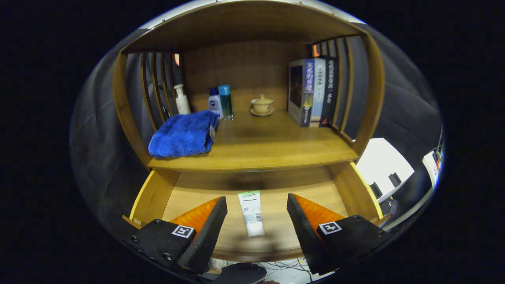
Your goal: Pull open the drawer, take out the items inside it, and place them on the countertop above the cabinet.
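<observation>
— Hand-held gripper at the bottom of the frame: why do we hover it over the open drawer?

— We're lining up on the tube, lying flat lower centre between our fingers.

— Gripping yet?

— No, jaws spread wide, touching nothing. The surface at mid-frame, beside the blue towel, looks free for it.

With the jaws spread wide, the drawer lies open around the tube, and the bench is bare between towel and books.
</observation>
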Motion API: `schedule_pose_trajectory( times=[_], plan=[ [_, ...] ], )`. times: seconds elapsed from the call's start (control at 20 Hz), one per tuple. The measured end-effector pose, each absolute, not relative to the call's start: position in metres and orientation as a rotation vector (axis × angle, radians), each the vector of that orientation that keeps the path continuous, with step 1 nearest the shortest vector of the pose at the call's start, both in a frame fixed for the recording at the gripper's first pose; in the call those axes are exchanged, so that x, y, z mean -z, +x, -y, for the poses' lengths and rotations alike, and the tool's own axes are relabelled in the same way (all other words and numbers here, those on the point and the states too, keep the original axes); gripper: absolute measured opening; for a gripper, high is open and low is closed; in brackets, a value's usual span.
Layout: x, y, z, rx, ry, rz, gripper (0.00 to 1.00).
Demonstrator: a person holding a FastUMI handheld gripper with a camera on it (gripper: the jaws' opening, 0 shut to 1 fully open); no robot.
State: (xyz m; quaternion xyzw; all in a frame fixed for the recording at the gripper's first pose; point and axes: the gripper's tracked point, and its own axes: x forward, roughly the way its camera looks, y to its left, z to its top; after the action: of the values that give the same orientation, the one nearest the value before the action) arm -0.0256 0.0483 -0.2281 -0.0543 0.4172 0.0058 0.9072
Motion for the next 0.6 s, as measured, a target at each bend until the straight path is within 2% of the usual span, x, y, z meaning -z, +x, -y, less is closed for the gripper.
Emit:
schedule_pose_trajectory(
  times=[0.4,0.6],
  plan=[
    [0.311,-0.003,-0.045,0.01,-0.213,-1.232,0.99],
    [0.342,-0.006,-0.039,0.002,-0.284,-1.348,0.99]
  ],
)
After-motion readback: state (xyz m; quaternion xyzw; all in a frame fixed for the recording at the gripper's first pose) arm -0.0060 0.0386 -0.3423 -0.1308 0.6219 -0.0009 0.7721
